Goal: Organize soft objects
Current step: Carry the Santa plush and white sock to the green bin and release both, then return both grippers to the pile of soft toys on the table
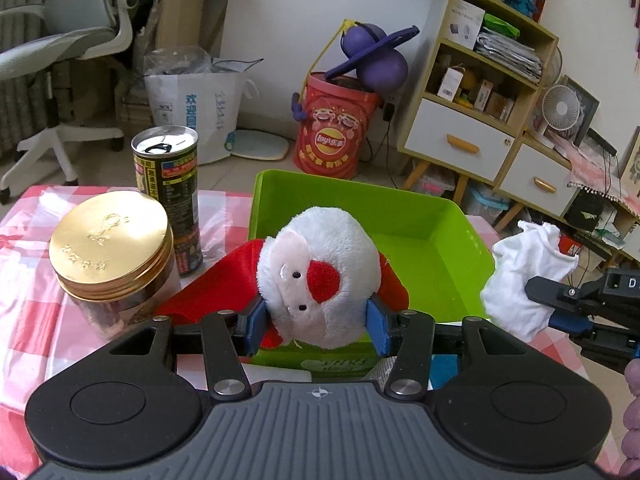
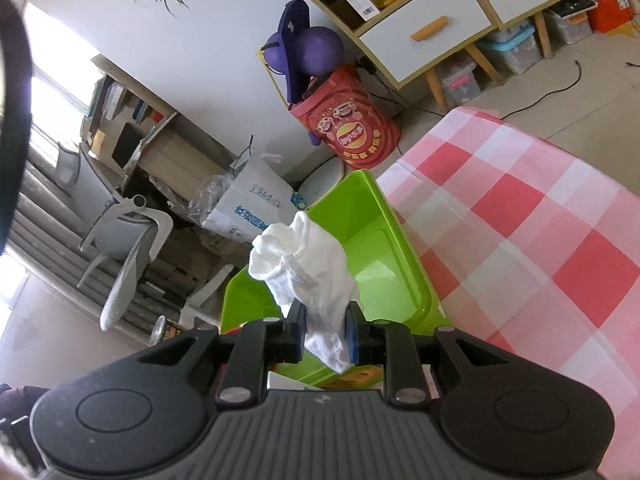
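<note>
We have the surface (image 1: 28,240), covered in a pink checked cloth, carrying the green bin (image 1: 404,208) at its far edge, and from here the main risk, as we judge it, is a drop that misses that bin: both soft things hang near its near and right rims rather than over its middle, so an early release could leave the toy draped on the rim or send the cloth down onto the surface. The Santa plush (image 1: 320,268) is the larger load; our left hand-held gripper (image 1: 318,330) is clamped on the lower part of its white head, just above the bin's near wall. Its face is turned sideways, with the beard toward the far side and the red hat trailing to the left, so its long axis runs roughly left to right, and that trailing hat could brush the gold-lidded jar (image 1: 114,256) or the tall can (image 1: 168,196) standing just to the left. The white cloth (image 2: 308,276) is bunched in our right hand-held gripper (image 2: 324,338), pinched low with its loose top pointing up and away toward the bin's right rim; its long axis follows the fingers, and a limp tail hangs below that could snag.
</note>
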